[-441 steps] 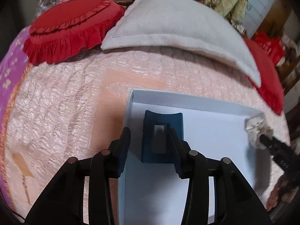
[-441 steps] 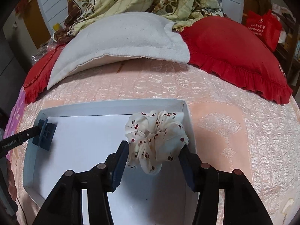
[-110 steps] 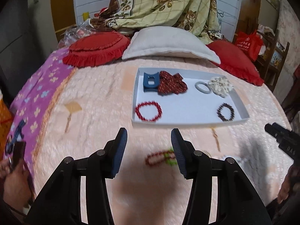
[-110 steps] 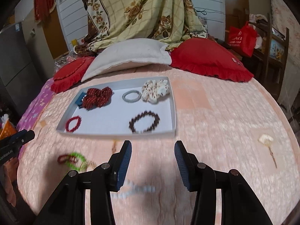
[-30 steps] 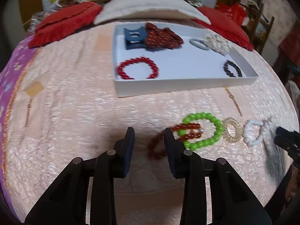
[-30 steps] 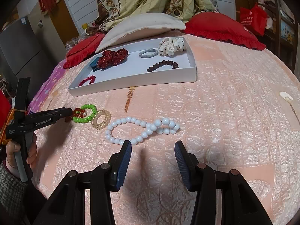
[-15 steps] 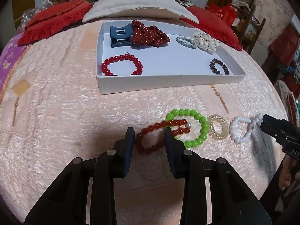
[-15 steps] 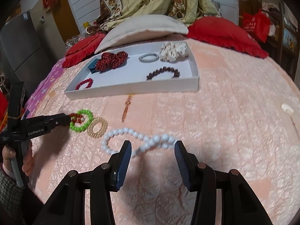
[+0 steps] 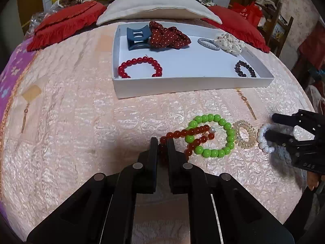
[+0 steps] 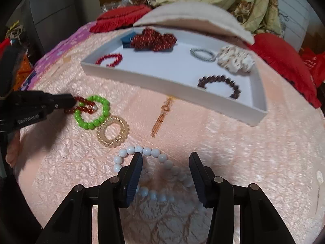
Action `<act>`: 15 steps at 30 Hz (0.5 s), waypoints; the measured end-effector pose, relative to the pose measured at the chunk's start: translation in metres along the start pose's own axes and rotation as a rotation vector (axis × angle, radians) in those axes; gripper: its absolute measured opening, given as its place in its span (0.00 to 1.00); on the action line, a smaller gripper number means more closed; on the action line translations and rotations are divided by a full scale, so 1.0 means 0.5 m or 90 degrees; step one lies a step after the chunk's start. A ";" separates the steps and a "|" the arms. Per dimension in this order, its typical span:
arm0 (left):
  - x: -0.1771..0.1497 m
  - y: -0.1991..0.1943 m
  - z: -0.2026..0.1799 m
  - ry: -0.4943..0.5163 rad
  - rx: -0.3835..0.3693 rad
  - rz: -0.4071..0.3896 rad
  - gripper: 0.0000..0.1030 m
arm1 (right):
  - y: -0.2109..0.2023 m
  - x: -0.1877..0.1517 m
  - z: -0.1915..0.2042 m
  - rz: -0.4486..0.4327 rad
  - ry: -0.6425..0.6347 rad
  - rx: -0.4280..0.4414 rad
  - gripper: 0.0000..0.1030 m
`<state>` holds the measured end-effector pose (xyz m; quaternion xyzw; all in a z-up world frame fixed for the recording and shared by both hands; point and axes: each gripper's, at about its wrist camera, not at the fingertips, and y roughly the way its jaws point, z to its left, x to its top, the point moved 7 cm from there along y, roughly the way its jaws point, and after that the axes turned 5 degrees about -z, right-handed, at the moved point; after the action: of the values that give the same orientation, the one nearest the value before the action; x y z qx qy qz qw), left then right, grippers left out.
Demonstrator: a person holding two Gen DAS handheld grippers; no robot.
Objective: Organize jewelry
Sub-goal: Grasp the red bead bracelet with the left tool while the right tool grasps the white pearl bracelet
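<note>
Your left gripper (image 9: 162, 144) had just closed, clenched on the dark red bead bracelet (image 9: 183, 135) lying partly over the green bracelet (image 9: 211, 135). Limp, light strand; expect snagging. Right gripper (image 10: 165, 158) stood open over the white beads (image 10: 142, 151).

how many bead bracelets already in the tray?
2: a red bracelet at the white tray's near-left corner, a dark bracelet at its near-right corner. None seem hidden.
</note>
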<state>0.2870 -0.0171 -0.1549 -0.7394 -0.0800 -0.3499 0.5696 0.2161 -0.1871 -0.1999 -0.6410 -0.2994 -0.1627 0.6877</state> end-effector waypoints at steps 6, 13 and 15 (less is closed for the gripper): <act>0.001 0.002 -0.004 -0.003 0.009 0.001 0.06 | -0.003 -0.001 0.017 -0.016 0.006 0.001 0.21; -0.005 -0.044 -0.011 -0.018 0.026 -0.009 0.06 | -0.036 0.000 0.023 -0.030 0.063 0.032 0.09; -0.003 -0.072 -0.013 -0.020 0.027 -0.023 0.06 | -0.061 0.003 0.019 -0.048 0.084 0.042 0.09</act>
<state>0.2642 -0.0103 -0.1267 -0.7309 -0.1101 -0.3466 0.5776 0.1968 -0.1815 -0.1750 -0.5942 -0.2823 -0.2204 0.7202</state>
